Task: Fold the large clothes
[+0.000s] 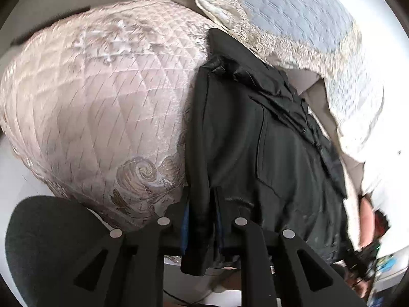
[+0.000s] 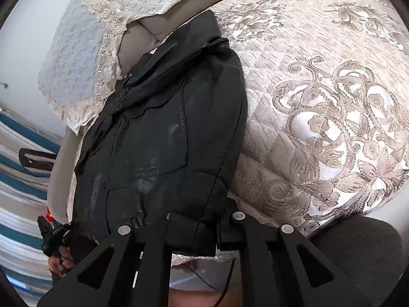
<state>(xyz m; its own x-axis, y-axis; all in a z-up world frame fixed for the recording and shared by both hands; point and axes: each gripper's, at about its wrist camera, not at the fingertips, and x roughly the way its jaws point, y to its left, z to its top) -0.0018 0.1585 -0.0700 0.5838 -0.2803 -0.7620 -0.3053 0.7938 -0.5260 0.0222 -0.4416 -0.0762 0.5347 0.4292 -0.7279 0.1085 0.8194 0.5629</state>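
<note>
A black jacket (image 1: 255,133) lies folded lengthwise on the quilted beige sofa cover (image 1: 89,89); it also shows in the right wrist view (image 2: 166,133). My left gripper (image 1: 202,227) is shut on the jacket's near hem, and the cloth hangs between its fingers. My right gripper (image 2: 194,230) is shut on the same hem, at the other corner. In the left wrist view the other gripper and the hand holding it (image 1: 368,230) show at the right edge. In the right wrist view they show at the lower left (image 2: 56,238).
A white and blue lace-edged cover (image 2: 84,48) drapes over the sofa back behind the jacket; it also shows in the left wrist view (image 1: 306,20). A dark grey round cushion (image 1: 51,243) sits near the front edge, also in the right wrist view (image 2: 358,250). A striped blue and white cloth (image 2: 23,192) lies at the left.
</note>
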